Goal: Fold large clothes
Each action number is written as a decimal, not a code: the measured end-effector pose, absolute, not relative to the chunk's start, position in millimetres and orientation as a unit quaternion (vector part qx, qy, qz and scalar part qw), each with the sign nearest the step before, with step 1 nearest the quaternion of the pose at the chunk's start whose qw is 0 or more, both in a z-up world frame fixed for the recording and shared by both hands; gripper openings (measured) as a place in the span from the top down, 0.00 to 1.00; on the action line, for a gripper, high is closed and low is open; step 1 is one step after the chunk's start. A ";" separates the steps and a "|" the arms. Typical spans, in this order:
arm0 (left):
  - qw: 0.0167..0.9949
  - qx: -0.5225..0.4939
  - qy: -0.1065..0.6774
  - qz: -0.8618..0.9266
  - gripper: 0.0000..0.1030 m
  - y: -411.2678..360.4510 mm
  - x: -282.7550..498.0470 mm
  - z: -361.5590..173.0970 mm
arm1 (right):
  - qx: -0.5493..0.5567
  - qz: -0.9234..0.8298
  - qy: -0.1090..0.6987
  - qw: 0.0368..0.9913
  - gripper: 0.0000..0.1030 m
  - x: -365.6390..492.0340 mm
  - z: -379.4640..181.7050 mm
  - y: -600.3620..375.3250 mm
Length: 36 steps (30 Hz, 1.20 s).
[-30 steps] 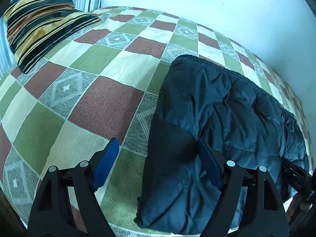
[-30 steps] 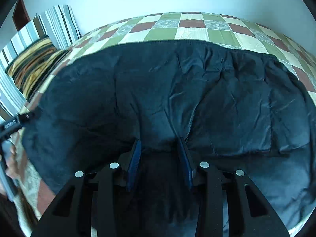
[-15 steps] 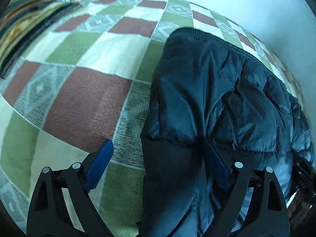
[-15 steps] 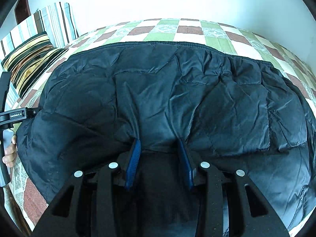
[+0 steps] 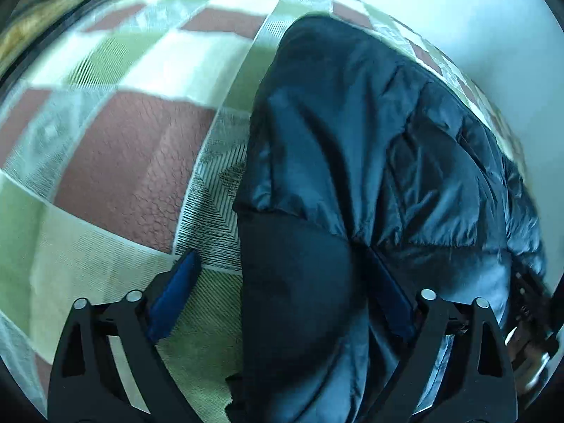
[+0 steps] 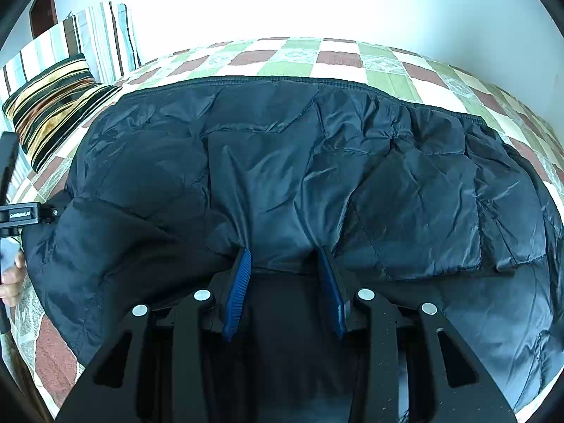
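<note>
A large dark navy puffer jacket lies spread across a checked bedspread. It also shows in the left wrist view, along the right half. My left gripper is wide open, with the jacket's near edge between its blue fingers; the right pad is pressed into the fabric. My right gripper is shut on a bunched fold of the jacket's near edge, its blue pads gripping the fabric from both sides.
A striped yellow-and-black pillow and a striped cushion sit at the bed's far left. A white wall runs behind the bed. The bedspread lies bare left of the jacket. The left gripper's body and a hand show at the left edge.
My left gripper has moved forward and lower onto the jacket's edge, still open. My right gripper has kept its hold and lifted back a little, showing more bed beyond the jacket.
</note>
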<state>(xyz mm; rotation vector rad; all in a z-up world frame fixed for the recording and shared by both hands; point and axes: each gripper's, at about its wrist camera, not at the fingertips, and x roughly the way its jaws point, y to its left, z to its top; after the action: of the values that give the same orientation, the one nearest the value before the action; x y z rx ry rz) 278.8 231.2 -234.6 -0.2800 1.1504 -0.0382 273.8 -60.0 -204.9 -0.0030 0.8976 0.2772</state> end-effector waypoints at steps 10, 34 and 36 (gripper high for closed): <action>0.821 -0.153 0.548 -0.051 0.69 210.9 281.7 -224.9 | -0.003 0.129 0.420 0.898 0.61 270.1 -205.8 -57.2; 0.900 -0.036 0.414 -0.132 0.92 76.4 253.2 -90.1 | -0.010 0.129 0.415 0.900 0.61 267.9 -197.4 -57.4; 0.902 -0.030 0.409 -0.134 0.92 70.1 248.2 -87.0 | 0.005 0.135 0.417 0.899 0.61 265.3 -189.3 -65.7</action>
<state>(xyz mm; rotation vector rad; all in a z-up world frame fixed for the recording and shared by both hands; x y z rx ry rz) 248.2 70.1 -87.0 -0.0618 0.8463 -0.2765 265.3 -65.7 -189.3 0.0102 0.8641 0.2795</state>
